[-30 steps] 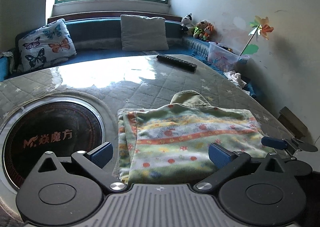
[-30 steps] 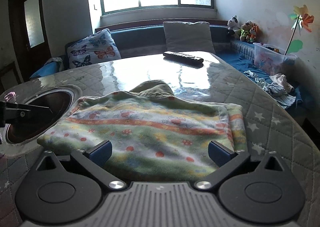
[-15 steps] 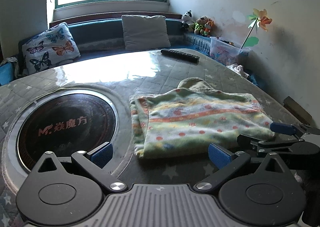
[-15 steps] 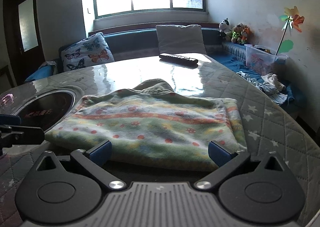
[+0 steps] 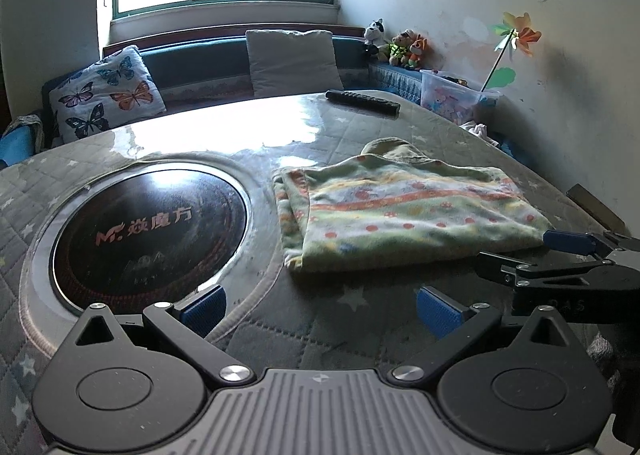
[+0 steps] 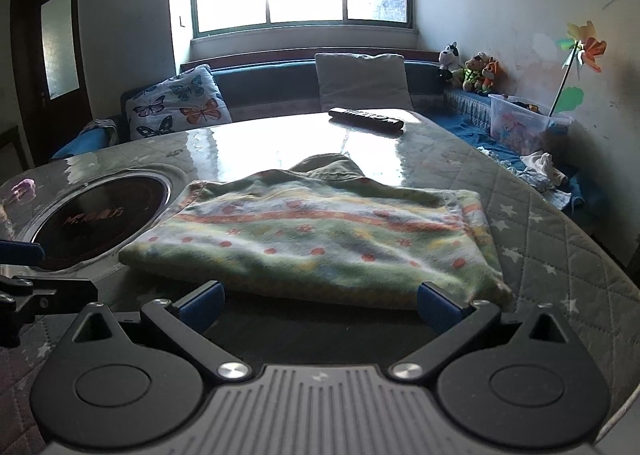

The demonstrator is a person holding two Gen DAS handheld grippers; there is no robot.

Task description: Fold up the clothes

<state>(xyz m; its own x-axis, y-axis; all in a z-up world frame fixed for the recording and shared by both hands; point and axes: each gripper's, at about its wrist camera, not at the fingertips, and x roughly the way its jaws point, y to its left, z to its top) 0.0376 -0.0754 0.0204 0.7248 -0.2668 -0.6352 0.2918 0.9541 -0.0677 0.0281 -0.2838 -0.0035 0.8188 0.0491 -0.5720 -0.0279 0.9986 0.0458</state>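
"焱魔方" on cooktop (image 5: 148, 229) (orange lettering)

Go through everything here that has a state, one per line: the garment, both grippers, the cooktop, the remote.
Patterned garment: folded, lying flat on the table, not held.
Left gripper: open, empty, short of the garment.
Right gripper: open, empty, at the garment's near edge.
Round cooktop: dark, nothing on it.
Remote: lying flat at the table's far side.

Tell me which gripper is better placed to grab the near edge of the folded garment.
Right, probably. The right gripper is open, squarely facing the folded garment's near edge. The left gripper, also open, faces bare table cover beside the induction cooktop, garment off to its right.
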